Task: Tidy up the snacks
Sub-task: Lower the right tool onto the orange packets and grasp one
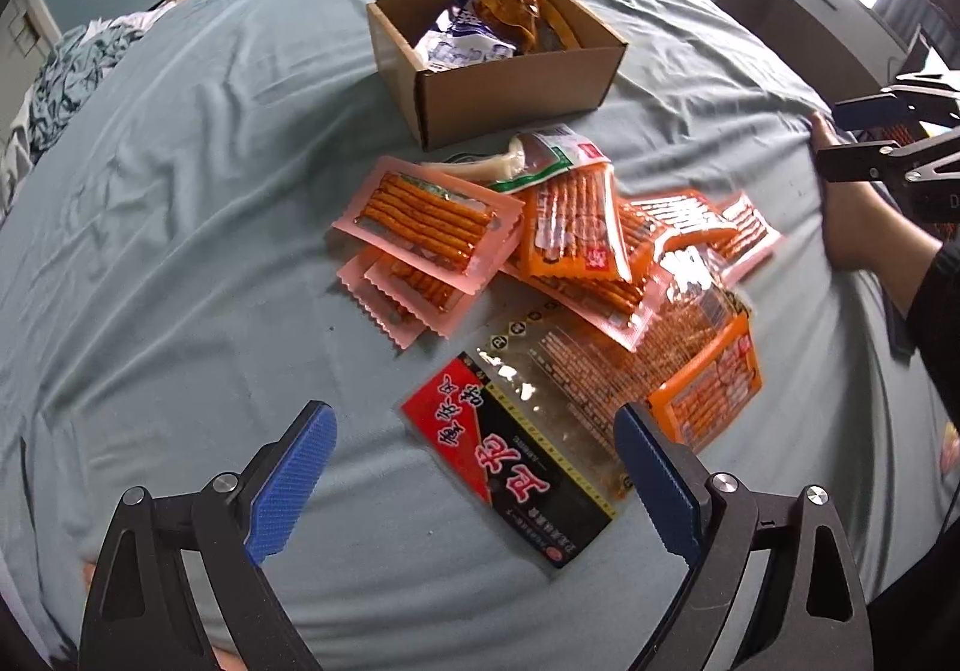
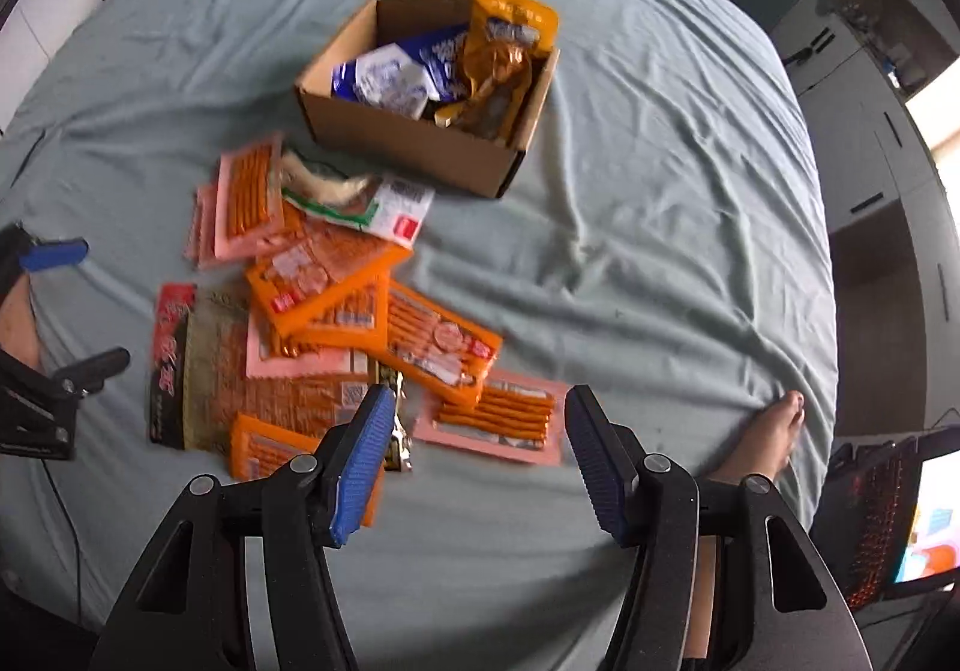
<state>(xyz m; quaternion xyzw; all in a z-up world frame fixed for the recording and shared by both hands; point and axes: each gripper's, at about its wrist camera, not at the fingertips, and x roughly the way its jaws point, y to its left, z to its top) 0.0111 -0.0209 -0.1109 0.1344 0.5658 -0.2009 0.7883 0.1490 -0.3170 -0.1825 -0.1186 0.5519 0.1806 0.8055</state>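
Two grippers, both spread, both empty. Left wrist: my left gripper [image 1: 474,467] straddles the red-black pack [image 1: 510,443], on the near side of the pile [image 1: 540,251] from the box [image 1: 498,71]. Right wrist: my right gripper [image 2: 480,461] hovers over a pink pack [image 2: 495,422]. Risk: overlapping slick wrappers, so one pinch may drag a neighbour along.

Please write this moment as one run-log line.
left claw: open, empty | right claw: open, empty | brown cardboard box: partly filled | orange and pink snack packets: loose on bedsheet
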